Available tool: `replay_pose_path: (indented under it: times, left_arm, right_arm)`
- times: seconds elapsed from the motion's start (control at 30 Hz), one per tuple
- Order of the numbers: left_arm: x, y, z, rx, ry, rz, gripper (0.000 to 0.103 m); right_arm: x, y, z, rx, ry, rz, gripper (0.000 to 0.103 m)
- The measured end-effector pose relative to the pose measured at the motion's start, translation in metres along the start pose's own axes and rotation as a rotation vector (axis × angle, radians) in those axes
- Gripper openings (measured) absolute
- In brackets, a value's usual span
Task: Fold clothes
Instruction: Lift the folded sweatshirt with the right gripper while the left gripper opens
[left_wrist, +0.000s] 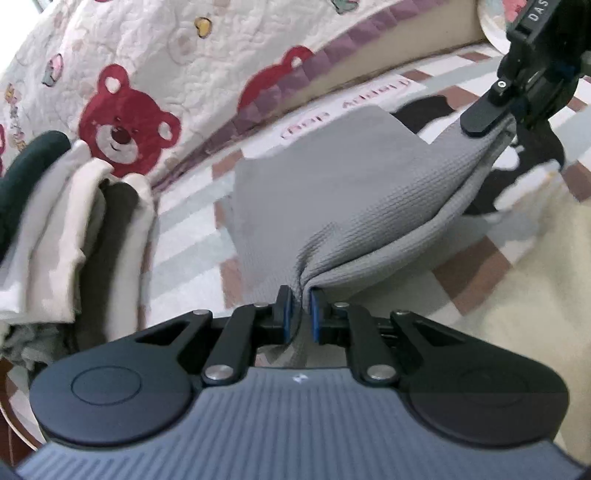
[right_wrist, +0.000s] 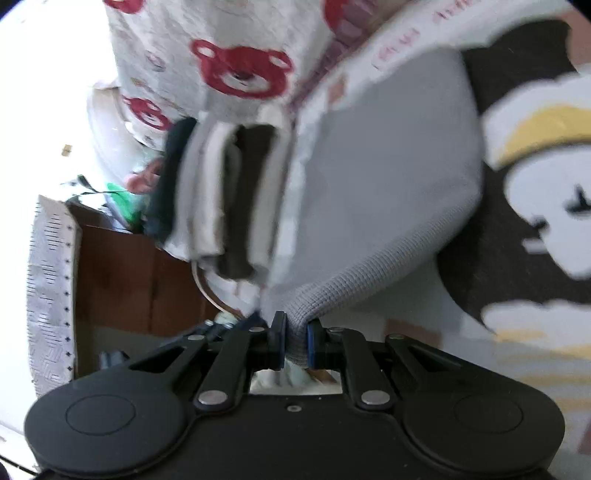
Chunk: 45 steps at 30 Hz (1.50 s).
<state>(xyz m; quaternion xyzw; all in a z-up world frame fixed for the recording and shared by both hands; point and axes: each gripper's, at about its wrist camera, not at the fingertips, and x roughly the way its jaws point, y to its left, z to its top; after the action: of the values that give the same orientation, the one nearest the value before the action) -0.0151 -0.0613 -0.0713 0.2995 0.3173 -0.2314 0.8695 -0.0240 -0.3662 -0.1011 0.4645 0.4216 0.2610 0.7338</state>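
The grey waffle-knit garment (left_wrist: 332, 192) hung stretched between the two tools above the patterned bedspread (left_wrist: 184, 236), beside a stack of folded clothes (left_wrist: 74, 229). The left gripper (left_wrist: 299, 314) pointed forward along the cloth, its blue pads nearly closed on a bunched edge. The right gripper (right_wrist: 293, 341), seen tilted down at the upper right in the left wrist view (left_wrist: 495, 122), pinched another corner equally tightly.

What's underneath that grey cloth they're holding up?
Under the grey cloth, held by the left gripper and right gripper, lies a checked bedspread with a dark cartoon print. The patch directly beneath the cloth is covered.
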Motion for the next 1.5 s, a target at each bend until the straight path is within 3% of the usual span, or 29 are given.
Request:
replay_pose_path:
  times: [0.13,0.23,0.47,0.57,0.63,0.73,0.87,1.0,1.07,1.17,1.23,1.33,1.43,1.5]
  left_arm:
    - [0.004,0.020,0.020,-0.023,-0.037,-0.011,0.011]
    - [0.019,0.026,0.045,0.024,-0.072,0.014,0.012]
    - [0.084,0.036,0.099,-0.026,-0.098,0.047,0.016]
    - [0.077,0.044,0.103,-0.143,-0.161,0.018,0.030]
    - [0.064,0.051,0.095,-0.224,-0.224,0.003,0.031]
    - [0.043,0.056,0.079,-0.266,-0.287,-0.031,0.046]
    - [0.038,0.060,0.057,-0.289,-0.224,-0.015,0.050]
    - [0.055,0.077,0.033,-0.460,-0.187,-0.093,0.052]
    - [0.071,0.081,0.029,-0.503,-0.177,-0.092,0.052]
    - [0.091,0.074,0.034,-0.470,-0.174,0.021,0.051]
    - [0.101,0.070,0.041,-0.451,-0.159,0.042,0.051]
    - [0.114,0.070,0.046,-0.479,-0.152,-0.025,0.052]
    - [0.138,0.075,0.044,-0.511,-0.065,-0.021,0.050]
    - [0.148,0.082,0.035,-0.592,-0.024,-0.043,0.051]
  right_arm:
    - [-0.003,0.007,0.018,-0.028,-0.028,-0.001,0.014]
    - [-0.006,0.001,0.038,0.000,-0.060,0.002,0.014]
    - [-0.008,-0.027,0.084,0.132,-0.123,0.014,0.014]
    - [-0.006,-0.039,0.099,0.187,-0.140,0.009,0.014]
    - [-0.005,-0.043,0.103,0.189,-0.128,-0.003,0.014]
    - [-0.008,-0.045,0.106,0.176,-0.108,-0.002,0.014]
    - [-0.010,-0.042,0.113,0.168,-0.114,0.012,0.014]
    - [-0.013,-0.040,0.123,0.182,-0.163,0.025,0.014]
    - [-0.014,-0.043,0.129,0.188,-0.192,0.007,0.014]
    - [-0.016,-0.056,0.137,0.210,-0.251,-0.043,0.014]
    - [-0.015,-0.063,0.141,0.191,-0.284,-0.067,0.014]
    - [-0.007,-0.065,0.149,0.137,-0.283,-0.112,0.014]
    - [0.005,-0.070,0.159,0.115,-0.248,-0.159,0.015]
    - [0.011,-0.069,0.164,0.073,-0.216,-0.191,0.015]
